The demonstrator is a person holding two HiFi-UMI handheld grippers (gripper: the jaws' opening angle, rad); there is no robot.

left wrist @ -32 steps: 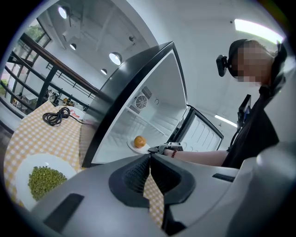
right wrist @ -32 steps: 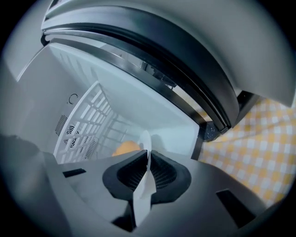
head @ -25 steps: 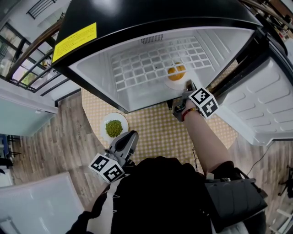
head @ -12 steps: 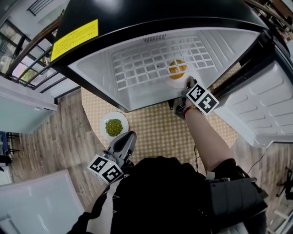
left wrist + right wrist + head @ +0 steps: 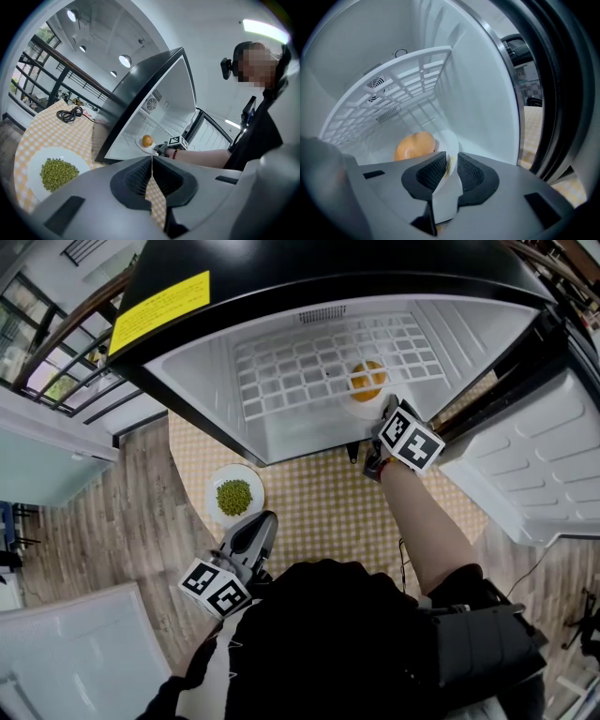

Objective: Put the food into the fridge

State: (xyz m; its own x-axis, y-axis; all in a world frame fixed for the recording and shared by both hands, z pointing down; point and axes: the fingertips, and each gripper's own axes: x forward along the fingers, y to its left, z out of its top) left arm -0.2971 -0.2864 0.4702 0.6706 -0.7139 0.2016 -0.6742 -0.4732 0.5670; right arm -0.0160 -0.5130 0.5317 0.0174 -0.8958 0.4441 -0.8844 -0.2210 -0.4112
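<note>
A white plate (image 5: 360, 409) with an orange round food (image 5: 366, 380) rests on the fridge floor, near the front right. My right gripper (image 5: 385, 412) reaches into the fridge at that plate's near edge. In the right gripper view the plate's rim (image 5: 451, 140) stands between the jaws of that gripper (image 5: 450, 169), which have just been opening; a gap shows beside the rim, and the food (image 5: 415, 146) lies just beyond. My left gripper (image 5: 265, 520) hangs shut and empty over the table, beside a white plate of green beans (image 5: 233, 496), seen too at lower left (image 5: 56, 172).
The small fridge (image 5: 202, 395) stands on a yellow checked table (image 5: 328, 512), its door (image 5: 539, 470) swung open at the right. A white wire shelf (image 5: 309, 367) spans the inside. A black cable (image 5: 70, 114) lies on the far table. Wooden floor lies around.
The right gripper has rolled at the wrist, its marker cube turning and shifting slightly up and right. The plate with the orange food stays in the fridge. The left gripper has barely moved.
</note>
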